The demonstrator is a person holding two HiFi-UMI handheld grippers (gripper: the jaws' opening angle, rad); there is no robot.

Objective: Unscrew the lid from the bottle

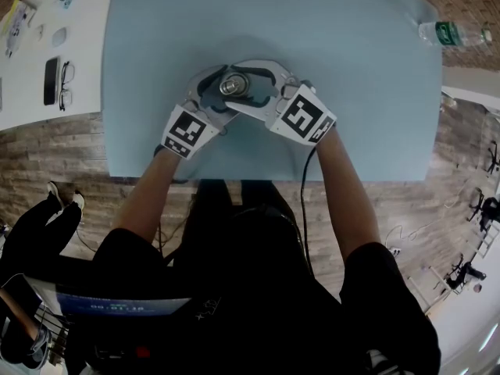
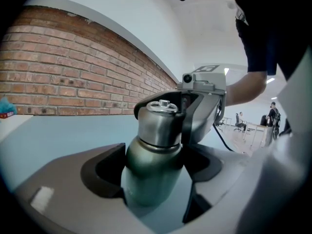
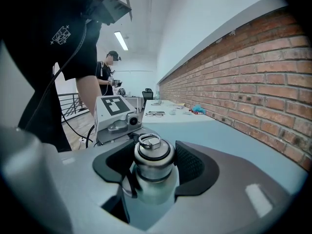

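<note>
Bottle point(image 2: 148, 189) stands upright on the bench point(image 1: 367, 92), long axis vertical, centred between both hands. Left tool point(image 2: 155, 167) looks clamped on the body, low down. Right tool point(image 3: 155, 165) looks clamped on the lid point(image 3: 153, 152), directly above. Twist axis = bottle axis, so the right hand should turn about vertical while the left braces. Lid not off yet.

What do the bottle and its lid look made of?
The bottle looks like metal, probably stainless steel, with a dull brushed grey-green finish and soft highlights. The lid seems metal too: brighter silver, satin sheen, glints along its rim.
</note>
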